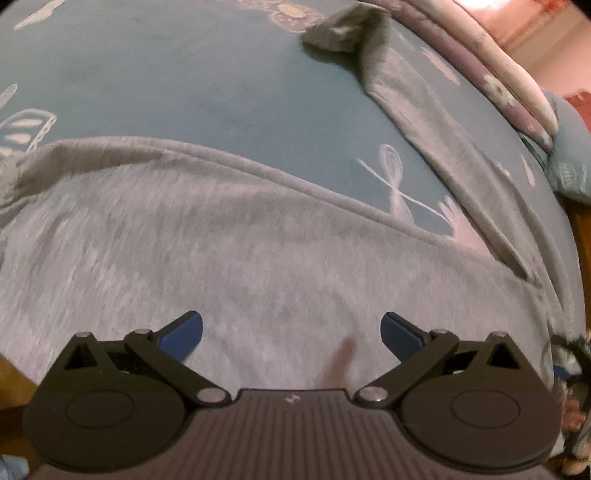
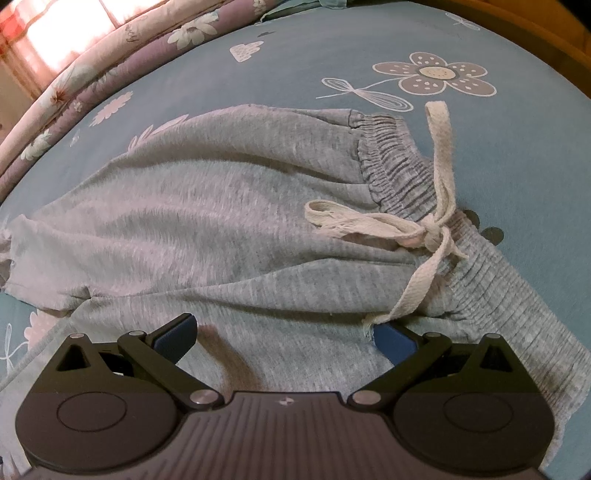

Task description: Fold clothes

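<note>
Trousers (image 2: pixel 221 206), one pair in grey jersey, lie spread on a bed covered by a blue flower-print sheet (image 2: pixel 295 66).

1. Nearest items. Two grippers are in view, one per wrist camera. The left gripper (image 1: pixel 291 336) has its blue pads spread wide and holds nothing; grey cloth lies directly below and ahead of it. The right gripper (image 2: pixel 284 338) is likewise spread, with cloth under the gap between its pads. The frayed end of the drawstring (image 2: pixel 424 229) lies over or just in front of its right pad; actual contact cannot be confirmed.

2. Middle distance. In the right wrist view the gathered waistband (image 2: pixel 399 173) runs along the right side of the garment, with the single cream drawstring knotted at it. The leg portion extends away to the left. The long axis therefore runs left to right across this view, waistband end nearer the right gripper.

3. Far distance. In the left wrist view one leg (image 1: pixel 424 122) stretches away toward the far right edge of the bed, ending in a turned-up cuff (image 1: pixel 343 29). A rolled floral quilt (image 2: pixel 92 66) borders the far edge.

4. Judgement. The left gripper is nearer the leg end, the right gripper nearer the waistband; neither has yet taken a hold.
</note>
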`<state>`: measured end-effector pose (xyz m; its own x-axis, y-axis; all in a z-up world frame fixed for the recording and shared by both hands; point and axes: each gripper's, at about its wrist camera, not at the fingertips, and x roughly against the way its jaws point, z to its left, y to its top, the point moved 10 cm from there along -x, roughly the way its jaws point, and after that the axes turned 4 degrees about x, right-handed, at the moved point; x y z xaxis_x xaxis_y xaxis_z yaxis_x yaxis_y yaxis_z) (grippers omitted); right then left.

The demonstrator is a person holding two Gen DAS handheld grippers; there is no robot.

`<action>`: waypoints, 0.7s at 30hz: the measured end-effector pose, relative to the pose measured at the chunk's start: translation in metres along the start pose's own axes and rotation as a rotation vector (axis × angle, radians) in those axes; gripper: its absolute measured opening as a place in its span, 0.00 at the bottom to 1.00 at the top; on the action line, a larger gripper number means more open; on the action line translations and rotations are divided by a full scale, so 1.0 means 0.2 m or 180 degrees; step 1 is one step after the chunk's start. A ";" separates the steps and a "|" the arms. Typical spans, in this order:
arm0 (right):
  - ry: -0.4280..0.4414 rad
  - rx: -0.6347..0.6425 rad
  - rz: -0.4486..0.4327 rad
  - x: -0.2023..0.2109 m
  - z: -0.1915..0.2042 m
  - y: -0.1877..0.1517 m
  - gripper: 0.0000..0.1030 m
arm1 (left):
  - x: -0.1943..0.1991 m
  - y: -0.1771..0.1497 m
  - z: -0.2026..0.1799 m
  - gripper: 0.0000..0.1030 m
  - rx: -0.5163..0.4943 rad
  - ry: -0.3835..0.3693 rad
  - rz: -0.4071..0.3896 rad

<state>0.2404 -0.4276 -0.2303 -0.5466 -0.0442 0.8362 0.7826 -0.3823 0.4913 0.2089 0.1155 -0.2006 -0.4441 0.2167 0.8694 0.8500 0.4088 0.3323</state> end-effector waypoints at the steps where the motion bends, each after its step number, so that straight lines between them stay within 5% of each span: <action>1: 0.0000 0.0000 -0.0001 0.00 0.00 0.00 1.00 | 0.02 -0.01 -0.02 0.99 -0.0087 0.0003 -0.0013; 7: -0.0003 -0.0016 -0.0004 0.00 0.00 0.00 1.00 | 0.05 -0.18 -0.07 0.99 -0.0459 0.0066 0.0113; 16: -0.0014 -0.0020 -0.0015 0.00 0.01 0.00 1.00 | 0.14 -0.27 -0.01 0.99 -0.0235 0.0062 0.0213; 21: -0.0042 0.0006 -0.0020 0.00 0.01 -0.01 1.00 | 0.12 -0.28 -0.21 0.99 -0.0464 -0.0210 0.0185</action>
<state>0.2400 -0.4252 -0.2307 -0.5474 -0.0297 0.8363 0.7798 -0.3807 0.4969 0.1633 0.0601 -0.1822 -0.4067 0.2959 0.8643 0.9047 0.2621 0.3359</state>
